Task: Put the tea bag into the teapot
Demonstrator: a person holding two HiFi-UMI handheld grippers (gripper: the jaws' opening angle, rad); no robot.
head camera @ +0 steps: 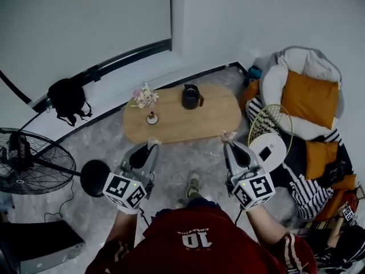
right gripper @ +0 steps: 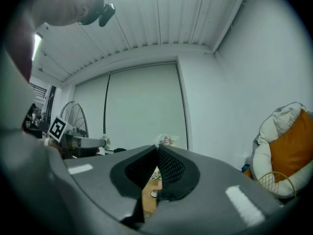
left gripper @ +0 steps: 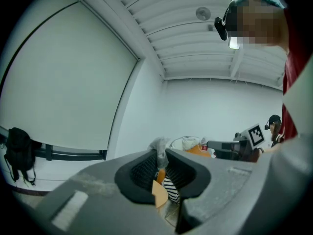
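Open floor (head camera: 188, 160) fronts table (head camera: 191, 125); left tongs (head camera: 153, 145) pinch tea bag (left gripper: 157, 146), right tongs (head camera: 227, 141) pinch scrap (right gripper: 166, 141).

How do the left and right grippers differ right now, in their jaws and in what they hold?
The left gripper has its jaws slightly apart, while the right gripper has them almost together. The left gripper pinches a crumpled grey-white wad; the right gripper pinches a thin pale scrap with a pink mark. Both are held short of the wooden table, away from the teapot.
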